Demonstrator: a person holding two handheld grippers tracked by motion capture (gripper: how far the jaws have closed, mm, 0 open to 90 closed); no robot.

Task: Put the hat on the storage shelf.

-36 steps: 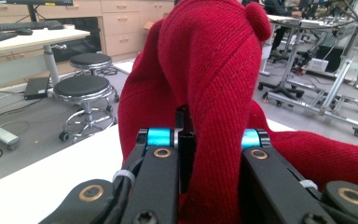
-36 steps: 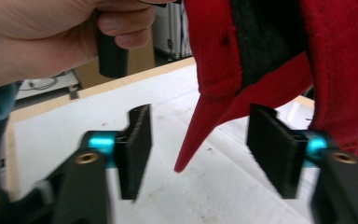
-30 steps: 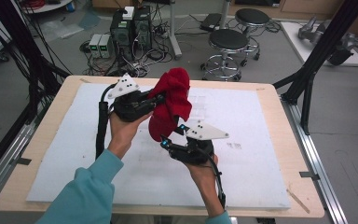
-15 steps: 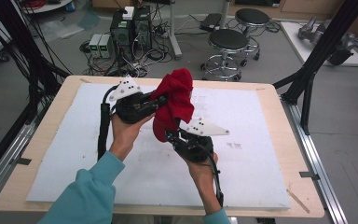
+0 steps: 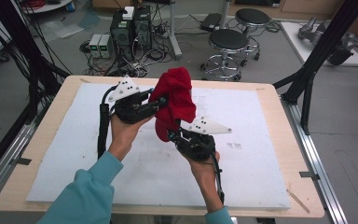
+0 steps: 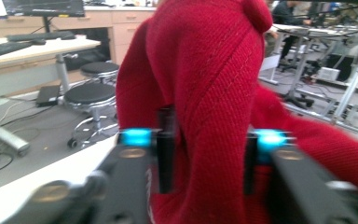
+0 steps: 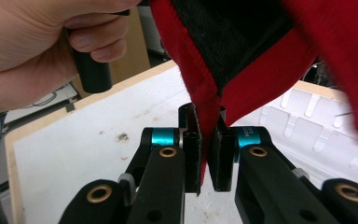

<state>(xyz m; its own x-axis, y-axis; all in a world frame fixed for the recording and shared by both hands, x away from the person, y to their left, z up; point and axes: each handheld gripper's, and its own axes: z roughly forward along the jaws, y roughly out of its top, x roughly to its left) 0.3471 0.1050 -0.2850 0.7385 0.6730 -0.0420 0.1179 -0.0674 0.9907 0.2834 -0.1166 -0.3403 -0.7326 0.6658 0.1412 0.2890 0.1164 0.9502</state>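
Holding: you have the red knitted garment (image 5: 175, 100) lifted clear of the tabletop (image 5: 270, 100), hanging between your two tools over the white sheet (image 5: 261, 163).
Right tool: your right tool (image 5: 171, 135) is clenched on a lower hem of the garment; in the right gripper view the folded red edge (image 7: 208, 119) sits pinched between the pads, with a black lining showing above it.
Left tool: your left tool (image 5: 161, 103) has just been opening; in the left gripper view a thick fold of the red knit (image 6: 205, 116) runs between the jaws, and whether the pads press on it you cannot tell, since the picture is blurred there.
Done: the garment is picked up and one edge is secured, as I judge it.
Left: the cloth is bunched, not spread or folded; you likely need a fresh hold with the left tool, then to stretch it out and lay it down on the white sheet.
Caution: one pinch may be carrying most of the weight.
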